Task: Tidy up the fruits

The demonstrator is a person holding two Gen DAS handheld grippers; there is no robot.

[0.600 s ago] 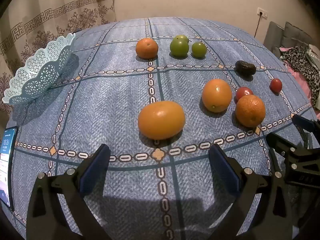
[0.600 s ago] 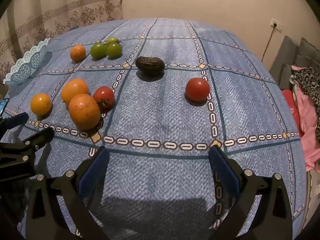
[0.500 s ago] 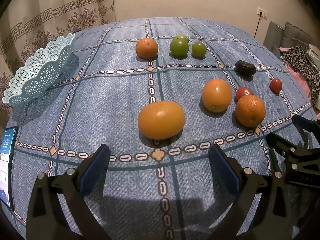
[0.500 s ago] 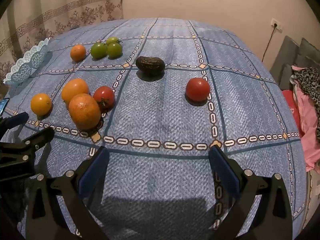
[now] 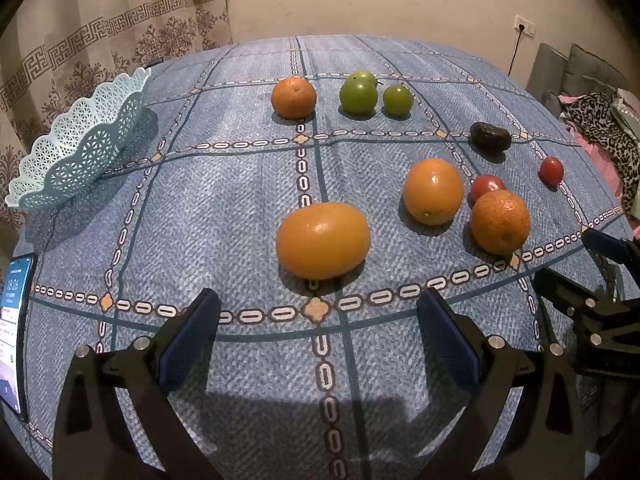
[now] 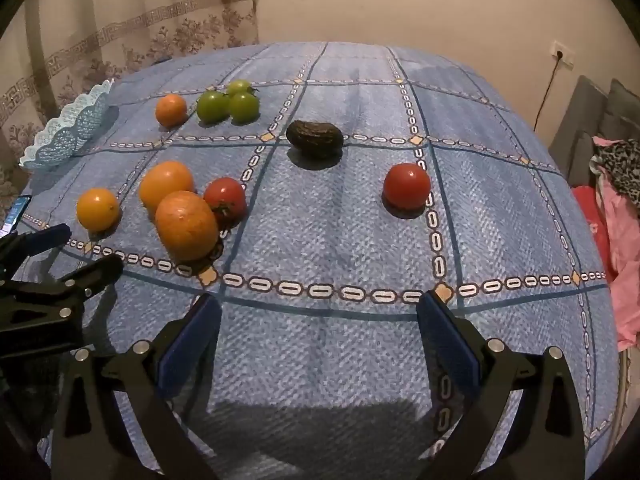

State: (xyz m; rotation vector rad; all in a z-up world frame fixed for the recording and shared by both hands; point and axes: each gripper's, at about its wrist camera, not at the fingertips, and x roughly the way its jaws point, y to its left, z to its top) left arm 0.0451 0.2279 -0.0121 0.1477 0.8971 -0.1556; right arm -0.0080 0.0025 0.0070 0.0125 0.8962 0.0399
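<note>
Fruit lies scattered on a blue patterned tablecloth [image 5: 224,208]. A large orange [image 5: 322,240] sits just ahead of my left gripper [image 5: 318,312], which is open and empty. Two more oranges [image 5: 433,191] [image 5: 500,222] lie to its right, beside a red tomato [image 5: 485,185]. A small orange [image 5: 293,97] and three green tomatoes [image 5: 358,95] sit farther back. My right gripper [image 6: 318,312] is open and empty over bare cloth. Ahead of it lie a red tomato [image 6: 407,185], a dark avocado [image 6: 315,138] and the orange cluster [image 6: 186,225].
A pale blue lattice basket [image 5: 80,144] stands empty at the table's left edge. A lit phone [image 5: 14,328] lies at the near left. A sofa with clothes [image 6: 616,184] is to the right. Curtains [image 5: 100,32] hang behind the table.
</note>
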